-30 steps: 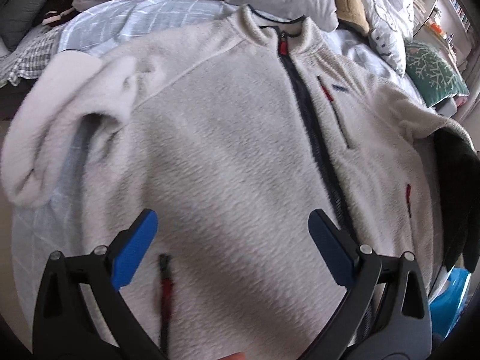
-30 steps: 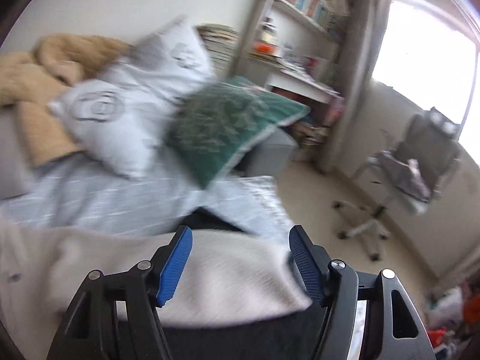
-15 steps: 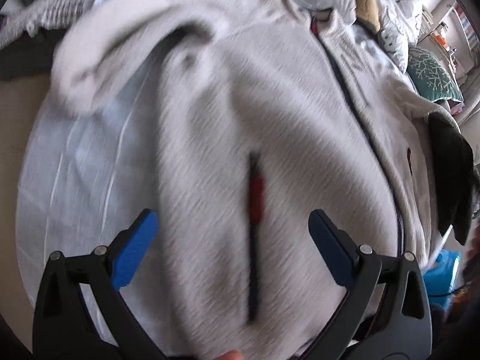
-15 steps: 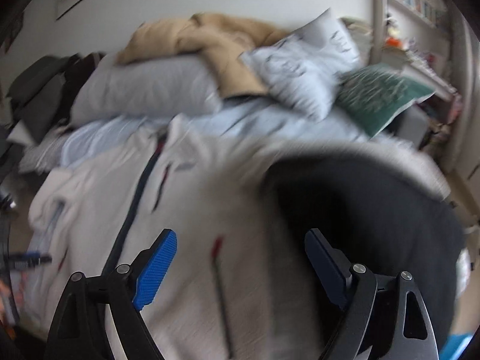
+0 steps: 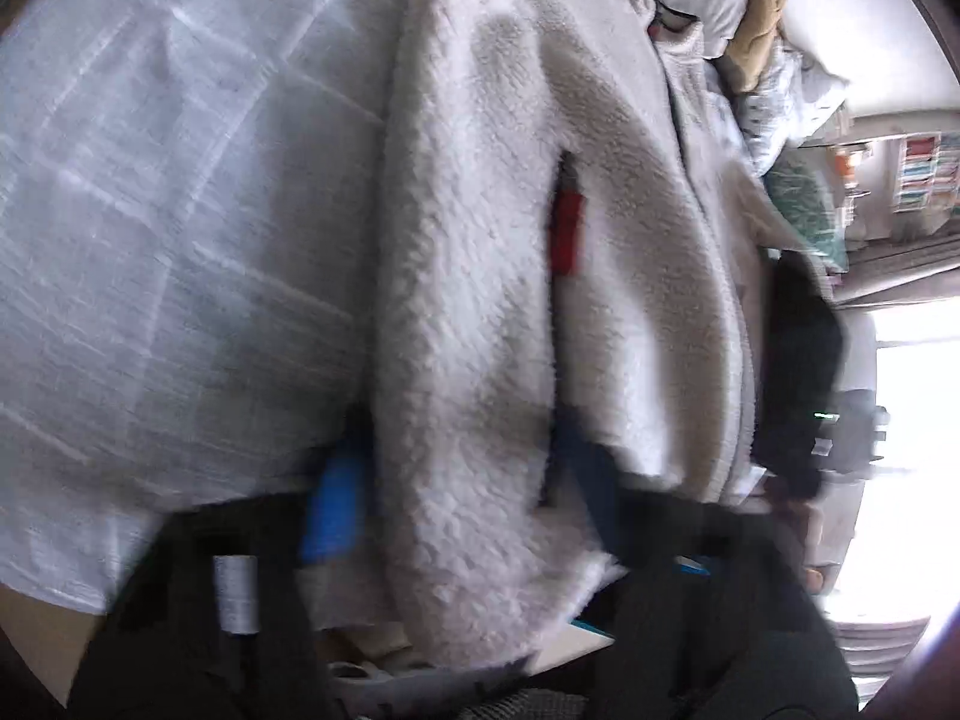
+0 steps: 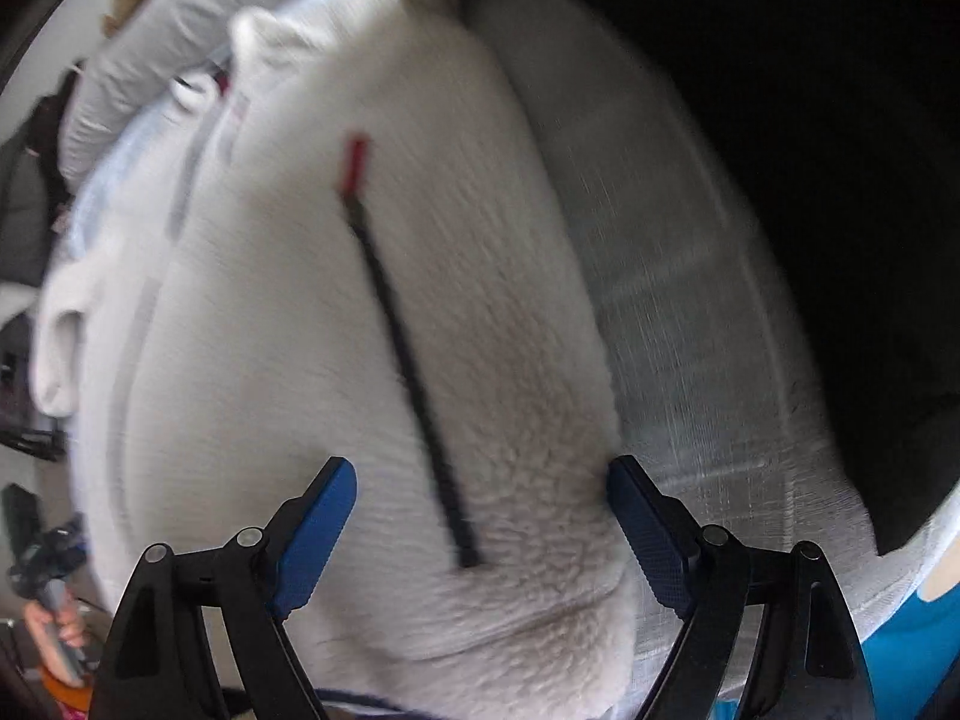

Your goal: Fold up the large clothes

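Reaching low on the frame toward the hem of the white fleece jacket (image 6: 384, 360) spread on the bed (image 5: 150, 210), both the left gripper (image 5: 462, 480) and right gripper (image 6: 480, 516) stand apart, so each should straddle an outer hem corner and pinch all layers before lifting.

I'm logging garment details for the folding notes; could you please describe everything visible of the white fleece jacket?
The white fleece jacket is thick, fuzzy pile fabric with a stand-up collar, lying front-up on a pale checked bedsheet. Each side pocket has a dark zipper with a red pull tab; the right wrist view shows one clearly. Both open claws straddle its bottom hem: the right claw at one corner, the left claw, blurred, at the other. A dark garment lies against its far side.
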The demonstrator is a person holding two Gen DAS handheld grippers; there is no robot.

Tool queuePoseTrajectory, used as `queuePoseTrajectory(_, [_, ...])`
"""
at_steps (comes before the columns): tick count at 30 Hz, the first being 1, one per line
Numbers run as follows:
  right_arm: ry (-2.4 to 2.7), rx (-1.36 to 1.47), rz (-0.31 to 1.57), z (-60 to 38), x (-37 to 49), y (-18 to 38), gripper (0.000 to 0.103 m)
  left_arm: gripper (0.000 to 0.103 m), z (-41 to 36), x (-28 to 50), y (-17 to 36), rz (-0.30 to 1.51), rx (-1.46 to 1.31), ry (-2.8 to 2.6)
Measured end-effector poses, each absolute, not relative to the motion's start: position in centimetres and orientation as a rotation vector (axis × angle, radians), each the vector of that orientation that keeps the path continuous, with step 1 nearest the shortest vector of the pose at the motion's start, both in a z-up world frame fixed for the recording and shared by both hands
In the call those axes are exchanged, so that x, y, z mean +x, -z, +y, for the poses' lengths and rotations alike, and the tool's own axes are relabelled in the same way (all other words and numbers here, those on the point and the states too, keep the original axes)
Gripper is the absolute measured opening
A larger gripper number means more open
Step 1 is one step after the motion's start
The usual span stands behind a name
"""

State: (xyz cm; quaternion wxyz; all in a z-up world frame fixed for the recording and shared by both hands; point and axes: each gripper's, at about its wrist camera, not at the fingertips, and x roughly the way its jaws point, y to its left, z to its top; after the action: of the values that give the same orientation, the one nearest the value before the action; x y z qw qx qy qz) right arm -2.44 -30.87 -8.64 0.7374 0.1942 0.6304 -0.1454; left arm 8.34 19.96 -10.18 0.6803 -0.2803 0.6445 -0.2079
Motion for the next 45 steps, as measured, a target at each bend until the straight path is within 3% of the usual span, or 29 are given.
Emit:
queuePoseTrajectory(3, [0.334, 0.372, 1.403, -30.2, -2.4, 9.5, 0.076, 0.017, 19.7, 7.7, 10.1, 1.464, -0.649, 0.466])
queuePoseTrajectory(5, [0.292, 0.387, 1.389, -29.6, -2.4, 9.0, 0.028, 0.015, 20.0, 7.2, 8.0, 1.405, -0.626, 0.451])
queuePoseTrajectory(6, [0.267, 0.418, 1.39, -29.5, -2.5, 8.8, 0.021, 0.014, 20.3, 7.0, 6.9, 1.367, -0.614, 0.448])
queuePoseTrajectory(9, [0.265, 0.391, 1.333, -29.3, -3.5, 5.9, 0.014, 0.013, 23.2, 5.5, 3.3, 1.253, -0.569, 0.388])
queuePoseTrajectory(12, [0.265, 0.376, 1.3, -29.0, -4.7, 3.7, 0.013, 0.012, 23.8, 5.3, 4.2, 1.297, -0.495, 0.366])
queuePoseTrajectory(15, [0.287, 0.273, 1.394, -28.3, -4.4, 5.1, 0.015, 0.017, 21.2, 5.5, 7.9, 1.438, -0.293, 0.313])
queuePoseTrajectory(17, [0.336, 0.235, 1.47, -28.0, -4.0, 7.3, 0.027, 0.023, 20.5, 5.3, 7.6, 1.413, -0.235, 0.291])
queuePoseTrajectory(18, [0.361, 0.231, 1.468, -28.0, -4.0, 7.6, 0.03, 0.038, 20.4, 5.2, 7.0, 1.398, -0.209, 0.277])
queuePoseTrajectory(19, [0.378, 0.236, 1.46, -27.9, -4.0, 7.1, 0.034, 0.064, 20.6, 5.1, 5.9, 1.364, -0.176, 0.242])
queuePoseTrajectory(21, [0.401, 0.207, 1.425, -27.8, -4.2, 5.3, 0.042, 0.08, 21.5, 5.2, 4.6, 1.28, -0.159, 0.182])
queuePoseTrajectory(23, [0.414, 0.166, 1.348, -26.5, -3.4, 2.8, 0.064, 0.08, 22.0, 5.9, 2.9, 1.21, -0.142, 0.131])
queuePoseTrajectory(26, [0.397, 0.159, 1.244, -24.6, -1.8, -0.5, 0.077, 0.081, 23.2, 8.1, 1.0, 1.166, -0.167, 0.111])
queuePoseTrajectory(32, [0.257, 0.18, 1.172, -19.8, 4.0, -2.0, 0.083, 0.081, 26.2, 14.0, -2.0, 1.044, -0.304, 0.015])
queuePoseTrajectory(37, [0.188, 0.112, 1.233, -17.6, 6.6, 3.5, 0.083, 0.081, 26.3, 21.1, -2.1, 1.023, -0.319, -0.022])
queuePoseTrajectory(42, [0.168, 0.039, 1.245, -17.2, 8.6, 4.6, 0.083, 0.081, 25.6, 28.3, 0.5, 1.055, -0.282, -0.059])
queuePoseTrajectory(44, [0.179, 0.039, 1.251, -17.1, 9.4, 5.5, 0.083, 0.074, 25.5, 29.7, 1.5, 1.077, -0.284, -0.051])
queuePoseTrajectory(45, [0.181, 0.043, 1.263, -17.3, 9.7, 5.9, 0.083, 0.057, 25.5, 30.3, 2.0, 1.097, -0.29, -0.033])
